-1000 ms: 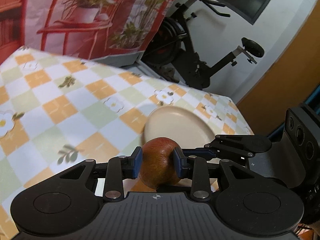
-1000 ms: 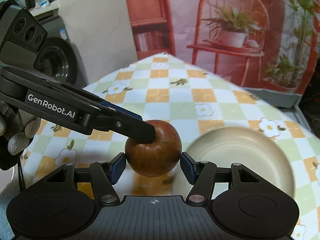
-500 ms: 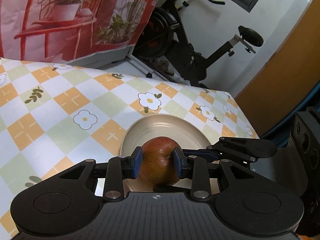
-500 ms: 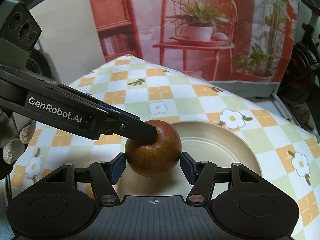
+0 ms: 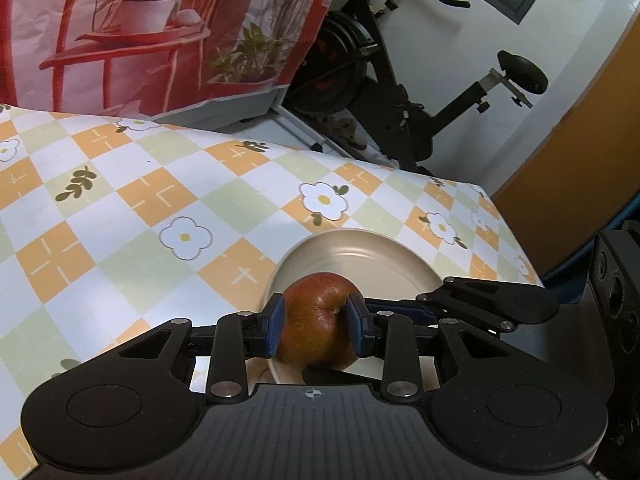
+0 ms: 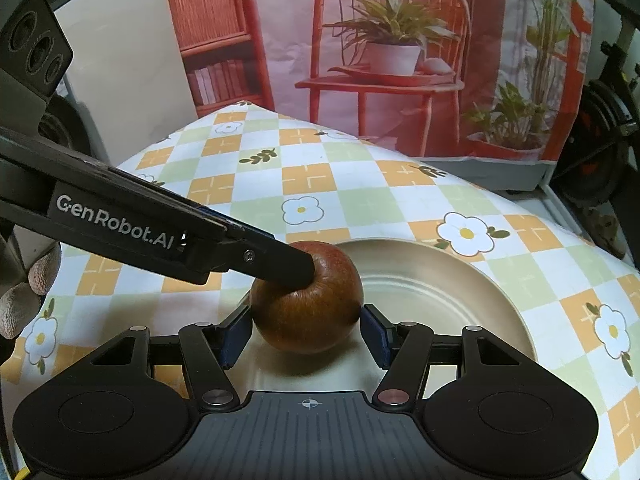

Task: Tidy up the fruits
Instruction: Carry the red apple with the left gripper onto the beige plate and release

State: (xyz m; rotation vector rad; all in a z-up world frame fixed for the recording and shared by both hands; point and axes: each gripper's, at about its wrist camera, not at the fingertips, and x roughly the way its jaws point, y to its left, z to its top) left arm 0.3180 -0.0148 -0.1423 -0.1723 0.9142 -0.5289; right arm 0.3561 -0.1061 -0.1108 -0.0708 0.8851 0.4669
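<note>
A reddish-brown apple [image 5: 316,320] [image 6: 308,312] hangs low over the near left part of a beige plate [image 5: 360,252] [image 6: 440,280]; I cannot tell whether it touches the plate. My left gripper [image 5: 316,328] is shut on it, its blue pads pressing both sides near the stem dimple. My right gripper [image 6: 306,332] also has its pads against the apple's flanks. In the right wrist view, one of the left gripper's fingers [image 6: 280,264] lies on top of the apple. One of the right gripper's fingers [image 5: 480,300] reaches in from the right in the left wrist view.
The table wears a checked cloth with flowers [image 5: 160,200]. A printed backdrop of a red chair and plants [image 6: 380,60] stands at the far edge. An exercise bike [image 5: 400,80] stands beyond the table. A gloved hand [image 6: 24,292] shows at the left.
Both grippers carried the apple together toward the plate and a little down. The plate, earlier to the right of the apple, now lies beneath and behind it.
</note>
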